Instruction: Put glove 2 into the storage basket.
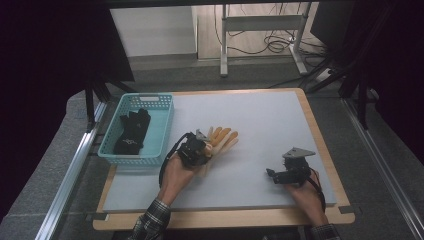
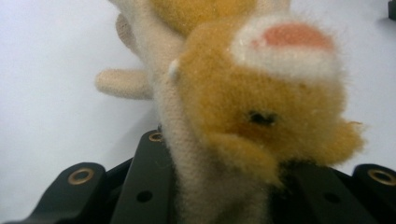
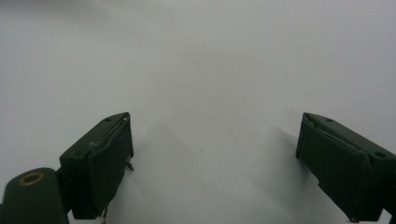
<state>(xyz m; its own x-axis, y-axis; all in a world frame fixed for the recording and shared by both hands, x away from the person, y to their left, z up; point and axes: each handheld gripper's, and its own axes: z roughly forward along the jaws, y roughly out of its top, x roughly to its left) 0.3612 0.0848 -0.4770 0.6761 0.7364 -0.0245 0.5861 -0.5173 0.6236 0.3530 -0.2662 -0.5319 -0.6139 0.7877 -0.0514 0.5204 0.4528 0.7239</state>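
Observation:
A fuzzy orange and beige glove point(image 1: 223, 138) lies on the grey mat point(image 1: 265, 117) just right of the basket, fingers spread away from me. My left gripper point(image 1: 205, 148) is shut on its cuff end. In the left gripper view the glove point(image 2: 261, 93) sits close up between the black jaws of the left gripper point(image 2: 224, 186), with a white and pink patch on its fur. My right gripper point(image 1: 272, 175) rests low over the mat at the front right. In the right gripper view the right gripper point(image 3: 215, 163) stands open with nothing between its jaws.
A teal plastic basket point(image 1: 165, 131) stands at the mat's left edge with a black glove point(image 1: 132, 131) inside. The mat lies on a wooden board point(image 1: 225, 217). Metal rails run along both sides, and a desk frame with cables stands beyond.

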